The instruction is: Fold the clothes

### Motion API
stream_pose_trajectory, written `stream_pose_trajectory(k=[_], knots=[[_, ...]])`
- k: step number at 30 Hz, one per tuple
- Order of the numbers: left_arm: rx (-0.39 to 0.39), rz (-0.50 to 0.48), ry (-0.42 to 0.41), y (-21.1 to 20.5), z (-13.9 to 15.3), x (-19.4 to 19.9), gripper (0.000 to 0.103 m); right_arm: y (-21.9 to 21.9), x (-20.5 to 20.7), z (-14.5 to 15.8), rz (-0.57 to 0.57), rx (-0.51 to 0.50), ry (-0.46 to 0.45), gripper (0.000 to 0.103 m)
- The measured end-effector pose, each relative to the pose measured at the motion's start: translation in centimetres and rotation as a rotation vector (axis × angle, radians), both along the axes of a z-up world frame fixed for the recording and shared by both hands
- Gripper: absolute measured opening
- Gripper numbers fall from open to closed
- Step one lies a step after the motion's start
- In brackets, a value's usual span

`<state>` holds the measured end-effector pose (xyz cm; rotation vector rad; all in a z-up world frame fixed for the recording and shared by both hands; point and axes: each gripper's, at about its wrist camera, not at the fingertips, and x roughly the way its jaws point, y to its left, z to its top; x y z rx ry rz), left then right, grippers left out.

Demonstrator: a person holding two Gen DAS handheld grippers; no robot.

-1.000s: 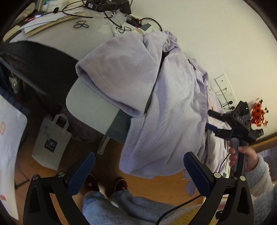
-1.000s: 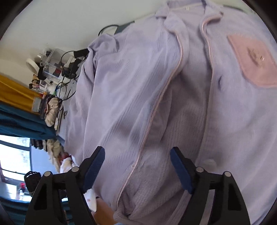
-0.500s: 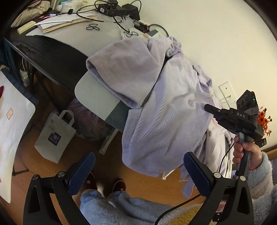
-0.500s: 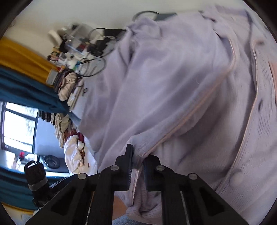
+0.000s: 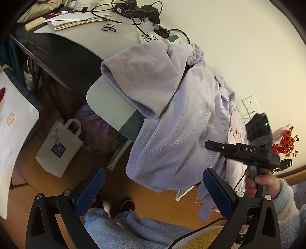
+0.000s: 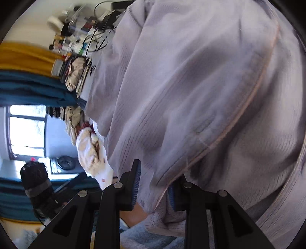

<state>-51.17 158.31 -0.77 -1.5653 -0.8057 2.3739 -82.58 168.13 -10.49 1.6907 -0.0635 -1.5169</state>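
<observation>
A lavender ribbed garment point(image 5: 172, 107) with pink piping lies heaped on the table edge and hangs down toward the floor. My left gripper point(image 5: 153, 189) is open, held below and short of the hanging hem, with nothing between its blue pads. My right gripper point(image 6: 154, 188) is shut on the garment point(image 6: 191, 86) at its piped front edge near the hem, cloth bunched between the pads. The left wrist view shows that right gripper point(image 5: 208, 144) at the right, its tip against the cloth, with a hand point(image 5: 264, 182) on its handle.
A grey-green mat point(image 5: 107, 101) overhangs the dark table point(image 5: 57, 51). Cables and adapters point(image 5: 133, 11) and papers point(image 5: 76, 19) clutter the far end. A white paper bag point(image 5: 59, 147) stands on the wooden floor under the table. Slippered feet point(image 5: 126, 205) are just below the left gripper.
My right gripper went from open to shut on the garment's piped edge and has drawn that cloth closer. The left gripper stayed open while backing away from the table.
</observation>
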Motion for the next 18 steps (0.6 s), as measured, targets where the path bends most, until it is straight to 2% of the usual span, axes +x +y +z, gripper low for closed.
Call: stream_pose_trajectory(k=[2, 4, 8, 11, 13, 14, 17, 18], knots=[[-0.017, -0.010, 0.014, 0.1, 0.4, -0.2, 0.102, -0.7, -0.4, 1.9, 0.017, -0.027, 0.048, 0.008], [-0.033, -0.020, 0.027, 0.1, 0.9, -0.5, 0.102, -0.9, -1.7, 5.6, -0.006, -0.108, 0.121, 0.008], [-0.046, -0.034, 0.051, 0.1, 1.6, -1.2, 0.102, 0.4, -4.6, 14.3, -0.095, -0.266, 0.336, 0.007], [-0.055, -0.060, 0.053, 0.7, 1.8, -1.9, 0.102, 3.5, -7.3, 18.8, -0.218, -0.296, 0.506, 0.007], [-0.070, -0.102, 0.053, 1.7, 1.6, -2.5, 0.102, 5.6, -9.1, 19.6, -0.282, -0.248, 0.580, 0.007], [-0.077, -0.123, 0.053, 2.2, 1.5, -2.8, 0.102, 6.6, -10.0, 19.3, -0.311, -0.219, 0.584, 0.008], [-0.100, -0.187, 0.054, 3.8, 1.3, -3.6, 0.102, 9.2, -12.2, 15.4, -0.369, -0.095, 0.495, 0.011], [-0.107, -0.208, 0.054, 4.3, 1.2, -3.9, 0.102, 9.9, -12.6, 13.6, -0.387, -0.034, 0.455, 0.017]])
